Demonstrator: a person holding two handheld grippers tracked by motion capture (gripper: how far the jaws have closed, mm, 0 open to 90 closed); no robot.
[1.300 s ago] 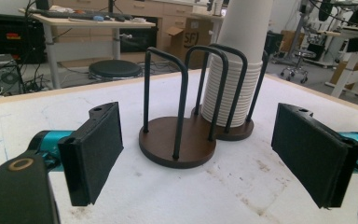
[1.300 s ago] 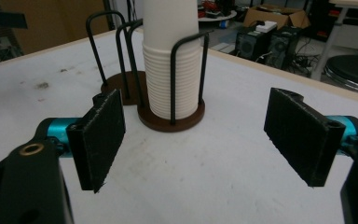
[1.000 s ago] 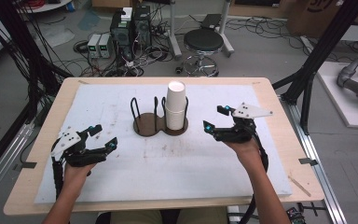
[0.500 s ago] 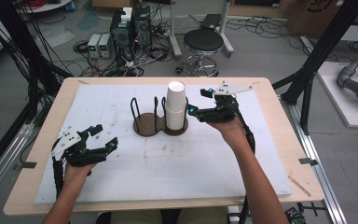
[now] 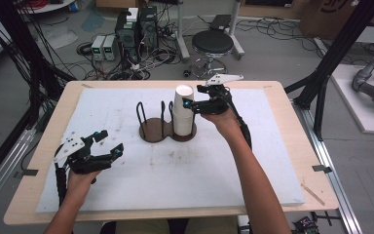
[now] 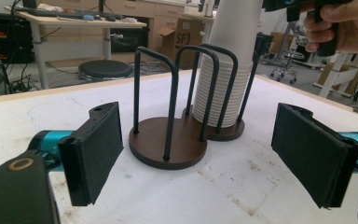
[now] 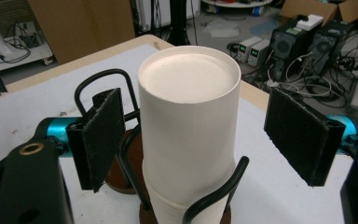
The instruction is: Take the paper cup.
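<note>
White foam sheeting (image 5: pixel 224 165) covers my wooden table, with computers and a stool on the floor at the frame's top. At centre stands my stack of white paper cups (image 5: pixel 183 111), upside down in the right bay of a dark wire holder (image 5: pixel 160 129). My right gripper (image 5: pixel 193 104) hangs wide open beside the top cup, jaws either side, touching nothing. At lower left my left gripper (image 5: pixel 111 145) rests low, equally wide open and empty.
</note>
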